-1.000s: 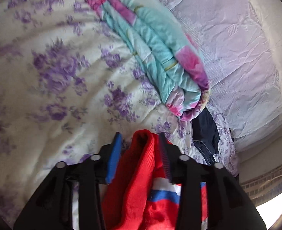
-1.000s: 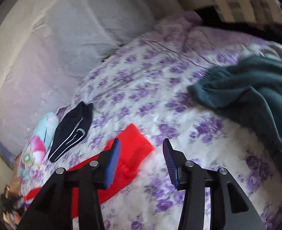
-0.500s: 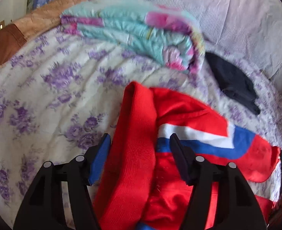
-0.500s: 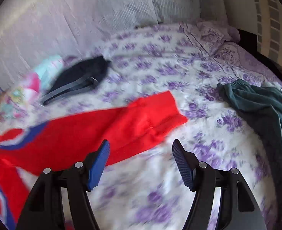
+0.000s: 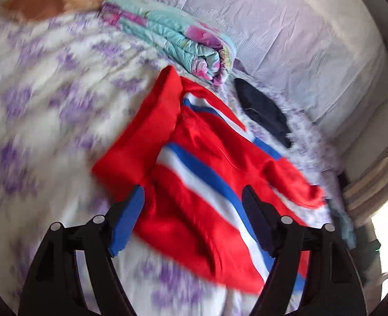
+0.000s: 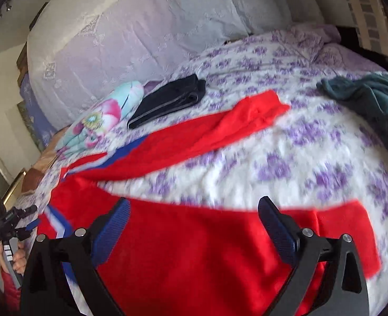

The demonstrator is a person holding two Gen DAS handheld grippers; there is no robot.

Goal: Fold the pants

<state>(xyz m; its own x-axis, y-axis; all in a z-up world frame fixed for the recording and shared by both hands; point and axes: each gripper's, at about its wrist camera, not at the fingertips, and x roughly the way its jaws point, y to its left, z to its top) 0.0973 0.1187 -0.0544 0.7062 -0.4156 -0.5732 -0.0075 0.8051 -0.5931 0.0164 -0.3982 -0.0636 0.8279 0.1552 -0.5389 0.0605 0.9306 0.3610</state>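
Two flat red knit pants (image 6: 194, 250) legs

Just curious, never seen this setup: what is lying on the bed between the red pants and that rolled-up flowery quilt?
In the right wrist view, folded dark pants lie between the quilt and the red pants.

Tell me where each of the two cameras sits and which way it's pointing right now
Left wrist: rides the left gripper, open, looking over the waist end of the red pants toward the folded quilt; only its fingers show.
Right wrist: rides the right gripper, open, looking across the pants' legs toward the headboard; its fingers show, plus a hand at the left edge.
Shared: the pants, quilt, dark garment and floral bedspread.
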